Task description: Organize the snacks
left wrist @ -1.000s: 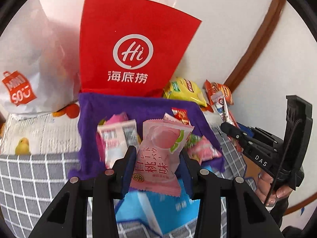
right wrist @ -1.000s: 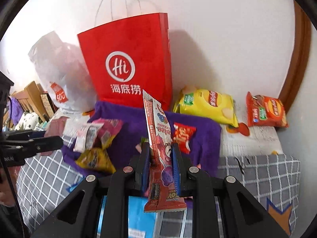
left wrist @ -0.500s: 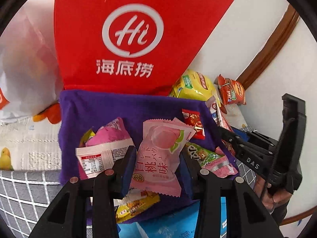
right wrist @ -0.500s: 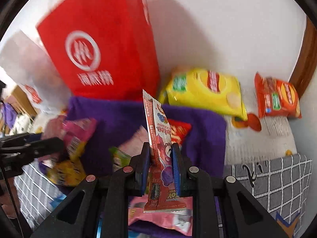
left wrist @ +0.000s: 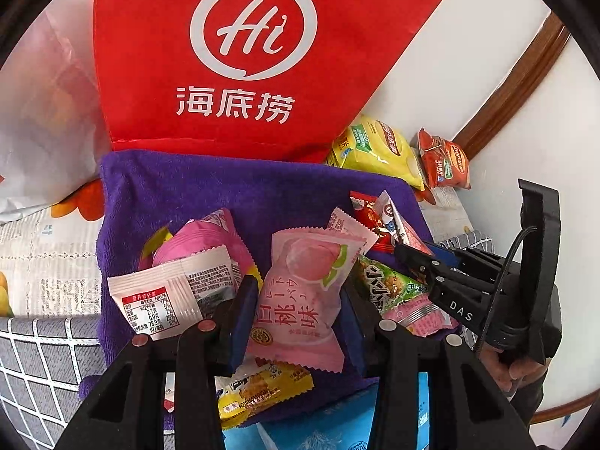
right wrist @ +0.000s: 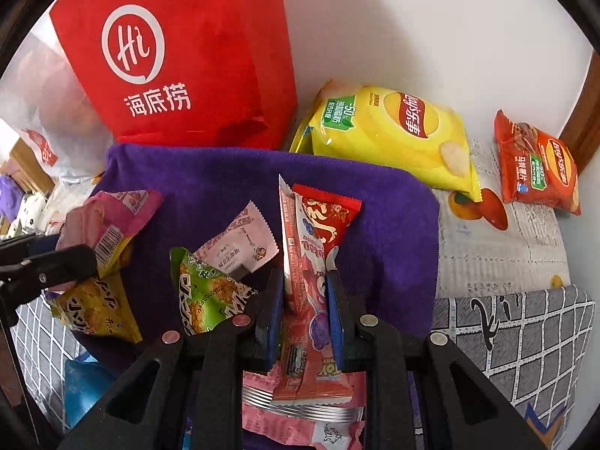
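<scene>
My left gripper [left wrist: 298,292] is shut on a pink peach-print snack packet [left wrist: 303,300], held just above a purple cloth [left wrist: 225,195] strewn with several small snack packets. Among them are a pink-and-white packet [left wrist: 180,292], a green packet [left wrist: 390,285] and a yellow packet [left wrist: 262,386]. My right gripper [right wrist: 303,281] is shut on a long red-and-pink stick packet [right wrist: 300,270], upright over the same purple cloth [right wrist: 393,232]. The right gripper [left wrist: 403,249] shows at the right edge of the left wrist view. The left gripper's fingers [right wrist: 48,266] show at the left of the right wrist view.
A tall red paper bag [left wrist: 262,56] stands behind the cloth against the white wall. A yellow chip bag [right wrist: 390,135] and an orange chip bag [right wrist: 536,165] lie to its right. A white plastic bag [left wrist: 41,120] sits at left. A blue packet [left wrist: 337,427] lies near me.
Both grippers have come down and forward toward the purple cloth, each still holding its packet. The red bag and the packets on the cloth now loom larger.
</scene>
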